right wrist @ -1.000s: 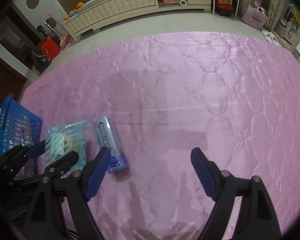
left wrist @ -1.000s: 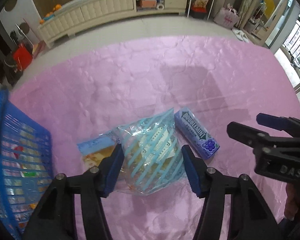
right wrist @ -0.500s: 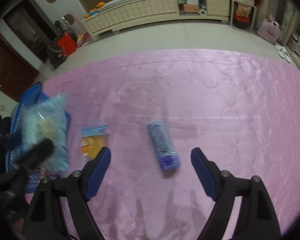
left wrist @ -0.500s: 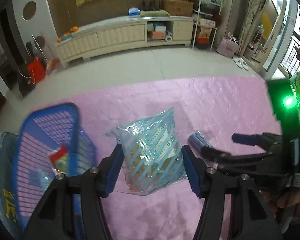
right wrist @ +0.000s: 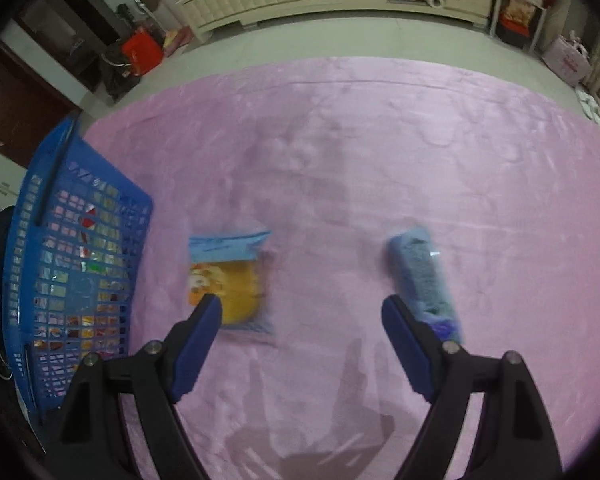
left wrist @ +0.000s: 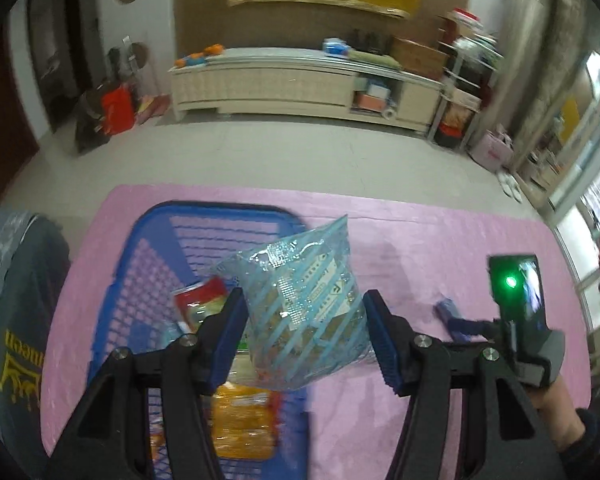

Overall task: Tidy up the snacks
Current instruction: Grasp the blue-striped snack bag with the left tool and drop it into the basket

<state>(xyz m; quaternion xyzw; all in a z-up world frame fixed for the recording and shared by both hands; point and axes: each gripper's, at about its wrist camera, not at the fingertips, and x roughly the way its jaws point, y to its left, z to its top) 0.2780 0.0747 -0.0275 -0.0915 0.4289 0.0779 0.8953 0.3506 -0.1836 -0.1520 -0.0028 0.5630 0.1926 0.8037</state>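
Left fingers (left wrist: 236, 332) grip a striped bag (left wrist: 306, 312) above the basket (left wrist: 156, 240); right fingers (right wrist: 200, 344) spread wide over the pink tabletop (right wrist: 340, 140).

Blue-striped clear bag (left wrist: 306, 312), blue basket (left wrist: 156, 240), pink cloth (right wrist: 380, 140).

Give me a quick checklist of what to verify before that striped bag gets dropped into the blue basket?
1. Left gripper shut on the light-blue striped plastic snack bag: ok.
2. Bag over the blue plastic mesh basket: partly; its right side overhangs the basket's edge, not ok.
3. Room inside among the red and orange packets: cannot tell.
4. Right gripper open, holding nothing: ok.
5. Yellow-and-blue snack packet and blue gum box lie on the pink quilted cloth for later: ok.
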